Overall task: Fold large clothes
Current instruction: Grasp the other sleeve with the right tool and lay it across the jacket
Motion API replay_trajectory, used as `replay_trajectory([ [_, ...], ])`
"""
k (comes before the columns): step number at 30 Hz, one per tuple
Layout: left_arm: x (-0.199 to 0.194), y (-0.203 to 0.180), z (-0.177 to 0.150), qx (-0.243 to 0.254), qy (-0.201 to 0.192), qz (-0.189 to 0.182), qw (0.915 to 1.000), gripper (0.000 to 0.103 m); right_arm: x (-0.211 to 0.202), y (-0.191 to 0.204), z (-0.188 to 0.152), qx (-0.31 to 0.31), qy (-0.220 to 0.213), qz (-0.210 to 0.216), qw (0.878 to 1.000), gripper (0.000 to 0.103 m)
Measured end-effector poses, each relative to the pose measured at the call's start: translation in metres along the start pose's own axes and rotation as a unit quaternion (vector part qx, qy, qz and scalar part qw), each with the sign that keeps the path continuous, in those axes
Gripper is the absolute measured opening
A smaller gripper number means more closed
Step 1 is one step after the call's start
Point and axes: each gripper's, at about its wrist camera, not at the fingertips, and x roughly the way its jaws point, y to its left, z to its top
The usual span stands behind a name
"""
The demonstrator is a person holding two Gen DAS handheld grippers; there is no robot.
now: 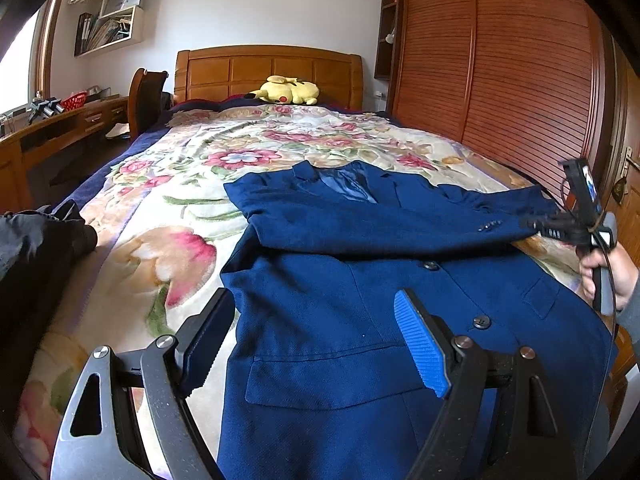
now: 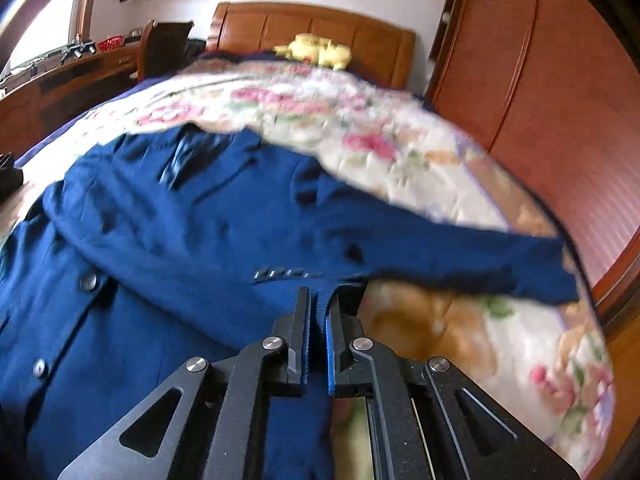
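— Bedroom, daylight: we stand at the foot of a bed (image 1: 168,216) with a flowered quilt, a wooden headboard (image 1: 268,72) behind it, a slatted wardrobe (image 1: 500,60) on the right and a desk (image 1: 60,124) on the left.

— And the garment we are folding?

— We see a blue jacket (image 1: 340,320) lying front up across the quilt, collar toward the headboard, hem toward us. One sleeve (image 1: 400,220) lies folded across the chest, its buttoned cuff pointing toward the wardrobe side.

— Our tools?

— Our left gripper (image 1: 320,344) hovers over the jacket's lower front, near a pocket flap, its jaws spread wide with nothing between them. Our right gripper (image 2: 319,312) is clamped on the sleeve's cuff edge (image 2: 320,300), blue cloth pinched between the pads; that view is blurred.

— Anything smaller?

— A yellow plush toy (image 1: 288,90) rests by the headboard.
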Motion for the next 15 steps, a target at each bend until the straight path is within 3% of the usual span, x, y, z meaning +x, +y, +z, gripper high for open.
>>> replay_trajectory([
  [7, 0.0, 0.001, 0.0, -0.005, -0.005, 0.0, 1.0, 0.083, -0.007, -0.004, -0.017, 0.003, 0.023, 0.029, 0.999, 0.008],
  [10, 0.0, 0.0, 0.001, -0.006, -0.008, 0.0, 1.0, 0.083, -0.016, -0.009, -0.019, 0.008, 0.021, 0.024, 0.999, 0.025],
  [12, 0.0, -0.002, 0.001, -0.008, -0.013, 0.0, 0.9999, 0.083, -0.032, -0.007, -0.018, 0.011, 0.016, 0.023, 1.0, 0.047],
  [15, 0.002, -0.005, 0.004, -0.01, -0.019, 0.002, 0.9998, 0.083, -0.04, -0.008, -0.016, 0.018, 0.003, 0.025, 1.0, 0.055],
])
